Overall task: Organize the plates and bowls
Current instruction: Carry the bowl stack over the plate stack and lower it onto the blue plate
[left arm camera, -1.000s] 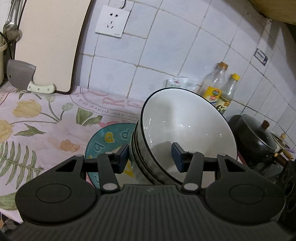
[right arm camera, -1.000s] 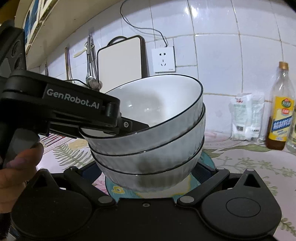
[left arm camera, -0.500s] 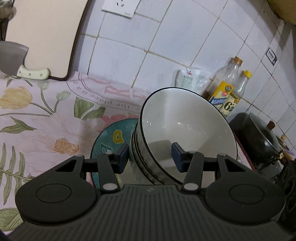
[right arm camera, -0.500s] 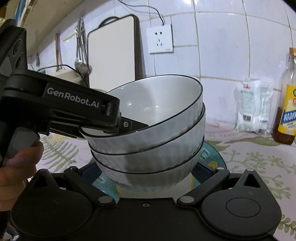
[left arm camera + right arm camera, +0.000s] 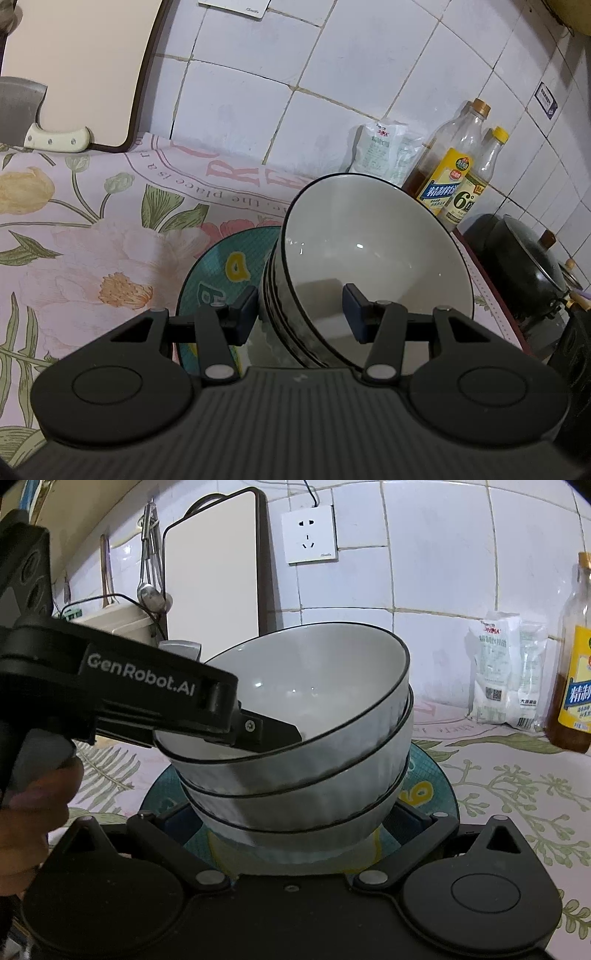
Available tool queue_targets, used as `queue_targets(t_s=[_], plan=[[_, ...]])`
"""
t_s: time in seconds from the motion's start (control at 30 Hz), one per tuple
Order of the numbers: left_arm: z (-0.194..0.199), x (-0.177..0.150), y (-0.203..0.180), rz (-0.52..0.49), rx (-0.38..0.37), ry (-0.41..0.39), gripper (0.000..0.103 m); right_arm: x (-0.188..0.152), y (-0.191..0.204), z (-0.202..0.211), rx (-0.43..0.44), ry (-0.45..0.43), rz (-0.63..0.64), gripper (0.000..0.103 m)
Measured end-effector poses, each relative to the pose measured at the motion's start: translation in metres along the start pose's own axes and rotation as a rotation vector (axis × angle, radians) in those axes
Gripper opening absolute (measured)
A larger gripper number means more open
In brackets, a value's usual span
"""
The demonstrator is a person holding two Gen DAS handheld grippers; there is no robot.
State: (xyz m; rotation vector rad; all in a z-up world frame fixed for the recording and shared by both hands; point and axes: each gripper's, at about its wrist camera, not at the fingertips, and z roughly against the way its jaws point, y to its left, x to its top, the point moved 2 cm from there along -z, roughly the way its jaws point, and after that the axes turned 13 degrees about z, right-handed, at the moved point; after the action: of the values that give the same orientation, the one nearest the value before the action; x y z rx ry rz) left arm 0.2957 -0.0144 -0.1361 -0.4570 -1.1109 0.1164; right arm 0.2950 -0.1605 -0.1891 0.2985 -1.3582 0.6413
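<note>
Bowls (image 5: 295,738), three of them nested and black-rimmed, tilt above a teal plate (image 5: 218,266) on the flowered tabletop (image 5: 92,236). The left gripper (image 5: 300,314) has its fingers either side of the stack's wall, one inside the top bowl and one outside, pinching it. The right gripper (image 5: 295,819) reaches wide around the bottom bowl, pads at its flanks; whether they press it I cannot tell. Oil bottles (image 5: 450,173) stand against the tiled wall, beside a dark pot (image 5: 524,266).
</note>
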Motion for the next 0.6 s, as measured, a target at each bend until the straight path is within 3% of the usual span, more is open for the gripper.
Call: queue_targets(t_s=[0.23, 0.4, 0.6], plan=[[0.003, -0.002, 0.0, 0.004, 0.011, 0.011, 0.052, -0.001, 0.01, 0.0, -0.077, 0.031, 0.003, 0.103], [0.011, -0.004, 0.0, -0.023, 0.039, 0.002, 0.054, -0.001, 0.016, 0.02, -0.071, 0.003, -0.015, 0.103], [0.03, -0.008, -0.005, -0.057, 0.061, -0.035, 0.064, -0.003, 0.024, 0.045, -0.106, -0.029, 0.006, 0.103]])
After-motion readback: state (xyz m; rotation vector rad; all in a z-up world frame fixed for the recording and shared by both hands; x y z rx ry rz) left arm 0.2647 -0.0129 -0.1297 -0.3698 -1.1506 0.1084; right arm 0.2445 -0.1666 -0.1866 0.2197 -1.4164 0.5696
